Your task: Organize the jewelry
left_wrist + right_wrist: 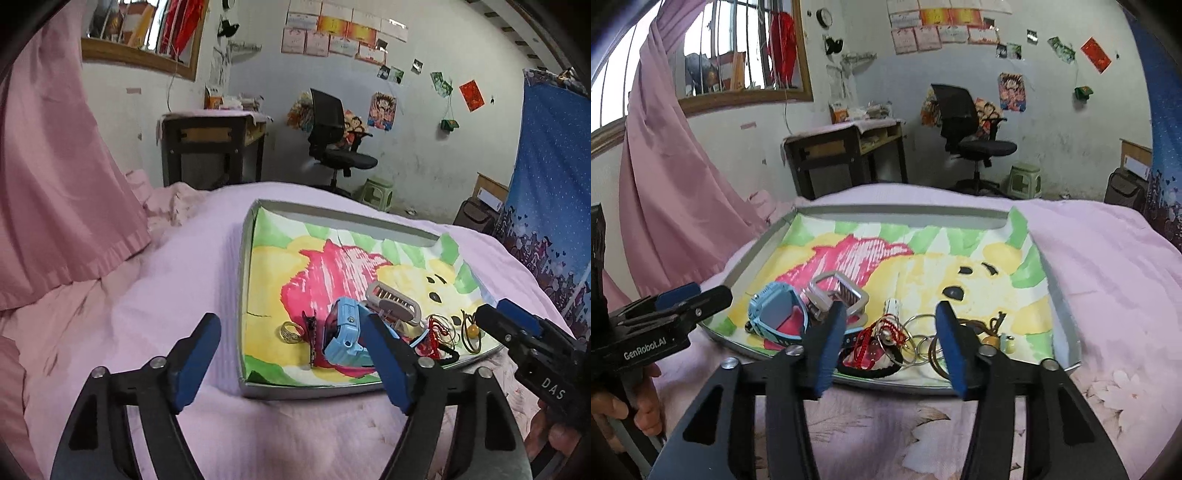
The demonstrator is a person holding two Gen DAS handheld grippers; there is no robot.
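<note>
Left gripper (291, 336): gaping wide, gripping nothing.
Right gripper (890, 325): gaping wide, gripping nothing.
Tray (757, 243): sitting on the bed (1108, 266).
Blue watch (775, 314): lying at the jewelry pile's 9 o'clock.

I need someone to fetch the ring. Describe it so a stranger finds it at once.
On the pink bed lies a shallow tray lined with a cartoon drawing. The gold ring sits at the left end of the jewelry cluster, beside the blue watch, small, alone and untangled.

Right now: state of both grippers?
Left gripper: open, holding nothing, near the tray's front edge.
Right gripper: open, holding nothing, over the jewelry pile.
</note>
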